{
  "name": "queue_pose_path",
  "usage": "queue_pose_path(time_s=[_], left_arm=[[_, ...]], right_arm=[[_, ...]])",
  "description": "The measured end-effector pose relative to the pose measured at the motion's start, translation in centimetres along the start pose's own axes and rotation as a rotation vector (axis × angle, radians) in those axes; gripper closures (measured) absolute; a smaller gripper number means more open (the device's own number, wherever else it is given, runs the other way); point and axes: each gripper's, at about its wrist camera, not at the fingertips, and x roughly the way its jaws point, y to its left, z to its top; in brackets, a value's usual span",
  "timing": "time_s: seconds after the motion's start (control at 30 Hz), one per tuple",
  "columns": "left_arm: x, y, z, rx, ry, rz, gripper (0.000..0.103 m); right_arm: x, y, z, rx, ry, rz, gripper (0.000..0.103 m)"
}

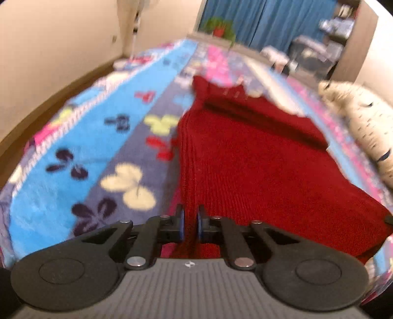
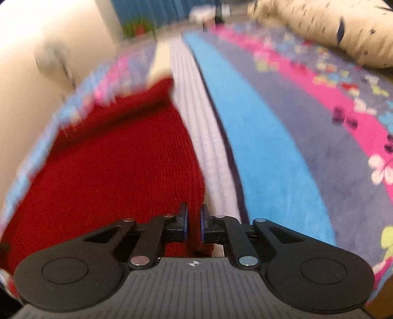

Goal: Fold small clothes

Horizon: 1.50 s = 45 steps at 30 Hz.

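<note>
Nearest the left camera, the left tongs (image 1: 190, 224) are closed on the near left edge of a red knit sweater (image 1: 245, 166), a ridge of the knit pinched between the blue pads. The right tongs (image 2: 194, 224) likewise grip the same garment's near right edge (image 2: 110, 171), red fabric filling the narrow gap between their pads. Both corners of the near hem therefore seem held at once.

As a judgement, the fold is under way but not finished: the sweater already looks narrowed, since a darker raised band runs across its far part in the left view, which may be a sleeve or side laid over the body, though blur makes this uncertain. What probably remains is carrying the held near edge up and over toward the far end, then smoothing and setting it down.

The sweater lies flat on a bed covered by a fleece blanket (image 1: 81, 147) striped in blue, navy and pink with butterfly and flower prints. Its fabric is a thick ribbed knit, deep red, with vertical ribs clear near the tongs and a pale lining or label showing at the far collar end. Beyond it, along the right side of the bed, lies a cream pillow (image 1: 368, 127) with dark flecks. Farthest off stand blue curtains (image 1: 270, 19) and a potted plant (image 1: 218, 27).
</note>
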Motion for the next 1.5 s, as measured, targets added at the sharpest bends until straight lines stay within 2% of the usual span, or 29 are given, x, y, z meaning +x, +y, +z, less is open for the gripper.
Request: queue_pose_path(time_s=[0.07,0.17,0.2,0.23,0.27,0.3,0.37,0.4,0.47,0.5,0.53,0.63,0.87,1.1,1.23,1.33,1.4,1.5], left_arm=[[0.2,0.1,-0.3,0.006,0.018,0.010,0.093],[2.7,1.0,-0.4,-0.050,0.133,0.039,0.091],[3.4,1.4,-0.4,-0.084,0.160,0.045,0.081],[4.0,1.9,-0.5,-0.122,0.189,0.050,0.062],[4.2,2.4,-0.6,-0.148,0.208,0.050,0.056],[4.4,2.7,-0.7,-0.162,0.218,0.048,0.055],[4.5,2.3,-0.8,-0.132,0.214,0.058,0.056],[4.6,2.0,-0.8,-0.106,0.212,0.064,0.057],[4.5,1.2,-1.0,-0.049,0.202,0.072,0.069],[4.4,0.8,-1.1,-0.028,0.199,0.065,0.086],[4.2,0.5,-1.1,-0.009,0.193,0.057,0.090],[3.5,-0.6,-1.1,0.043,0.162,0.066,0.091],[-1.3,-1.9,0.5,0.084,-0.013,-0.061,0.093],[-7.2,-1.3,3.5,-0.025,-0.111,-0.202,0.096],[-11.8,-0.6,4.1,-0.052,-0.184,-0.305,0.096],[-14.9,0.2,4.4,-0.110,-0.205,-0.371,0.096],[-16.5,0.7,4.7,-0.123,-0.227,-0.396,0.096],[-17.1,1.0,5.3,-0.108,-0.237,-0.378,0.096]], right_arm=[[1.0,-0.5,-0.3,0.011,0.050,-0.038,0.094],[3.9,-0.8,-1.0,0.025,0.189,-0.080,0.092],[4.5,-0.7,-1.0,0.021,0.206,-0.096,0.089],[5.0,-0.6,-0.9,0.012,0.221,-0.124,0.081],[5.5,-0.6,-1.0,0.007,0.237,-0.154,0.071],[5.9,-0.6,-1.2,0.004,0.253,-0.190,0.048],[6.2,-0.6,-1.6,-0.001,0.258,-0.204,0.043],[6.2,-0.5,-1.6,-0.008,0.255,-0.204,0.043],[6.0,-0.1,-1.7,-0.036,0.243,-0.188,0.057],[5.7,0.3,-1.7,-0.048,0.239,-0.152,0.081],[5.5,0.7,-1.7,-0.057,0.235,-0.131,0.091],[4.6,1.5,-1.8,-0.110,0.199,-0.131,0.092],[-1.3,1.6,0.8,-0.001,-0.034,0.025,0.093],[-8.0,2.2,3.1,0.045,-0.183,0.200,0.095],[-12.5,1.8,3.3,0.045,-0.280,0.285,0.096],[-15.3,0.5,3.7,0.074,-0.345,0.350,0.097],[-16.8,-0.5,3.7,0.102,-0.386,0.377,0.097],[-17.1,-1.6,4.2,0.131,-0.410,0.358,0.097]])
